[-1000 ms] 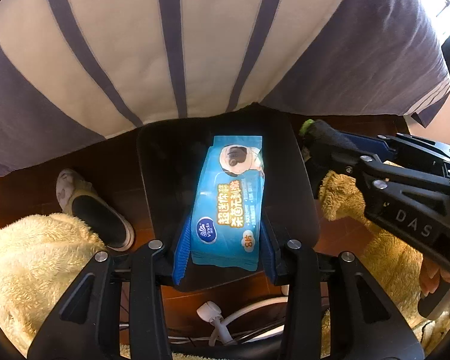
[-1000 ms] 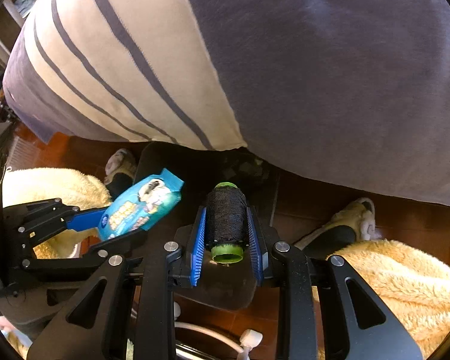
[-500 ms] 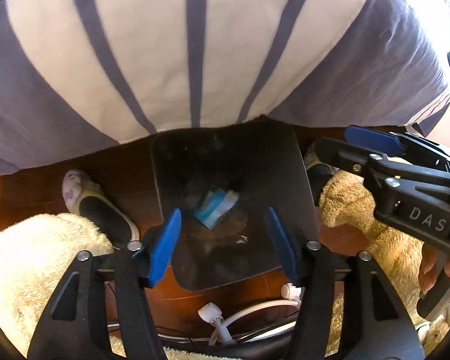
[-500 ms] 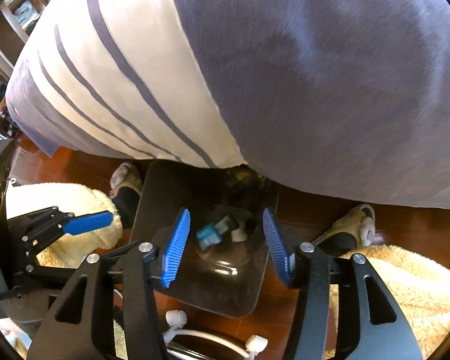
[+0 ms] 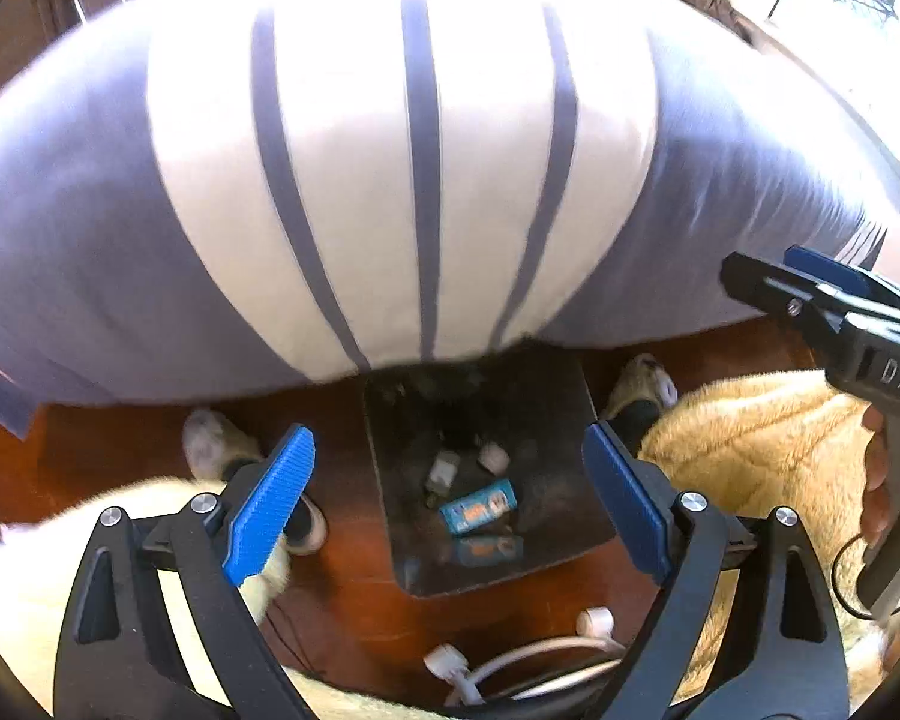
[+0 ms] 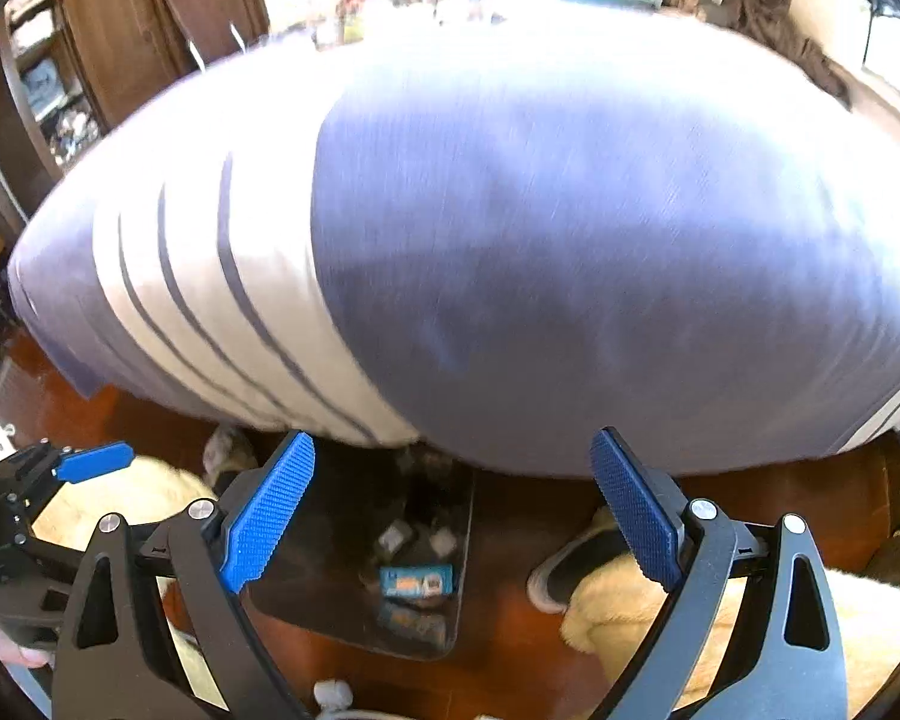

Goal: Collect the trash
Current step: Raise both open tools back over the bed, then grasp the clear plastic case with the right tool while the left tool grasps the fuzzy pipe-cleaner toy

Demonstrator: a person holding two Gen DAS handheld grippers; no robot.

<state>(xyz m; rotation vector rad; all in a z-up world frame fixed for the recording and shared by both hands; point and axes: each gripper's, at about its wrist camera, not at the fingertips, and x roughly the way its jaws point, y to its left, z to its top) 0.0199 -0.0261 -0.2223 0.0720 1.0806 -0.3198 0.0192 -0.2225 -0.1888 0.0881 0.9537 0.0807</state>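
Observation:
A dark trash bin stands on the wooden floor below both grippers. Inside it lies a blue wet-wipes pack beside small white scraps. High above the bin, my left gripper has its jaws opening, with nothing between the blue pads. The right gripper's blue pad shows at the right edge. In the right wrist view my right gripper is also opening and holds nothing. It hangs over the bin and the wipes pack. The left gripper's pad shows at far left.
A big grey and white striped cushion bulges over the bin's far side. A person's slippered feet and fluffy cream trouser legs flank the bin. White cables and plugs lie on the floor in front. Wooden furniture stands behind.
The left gripper let go of the wipes pack and the right let go of a black thread spool; both fell into the bin. Both grippers rose and their jaws spread wide.

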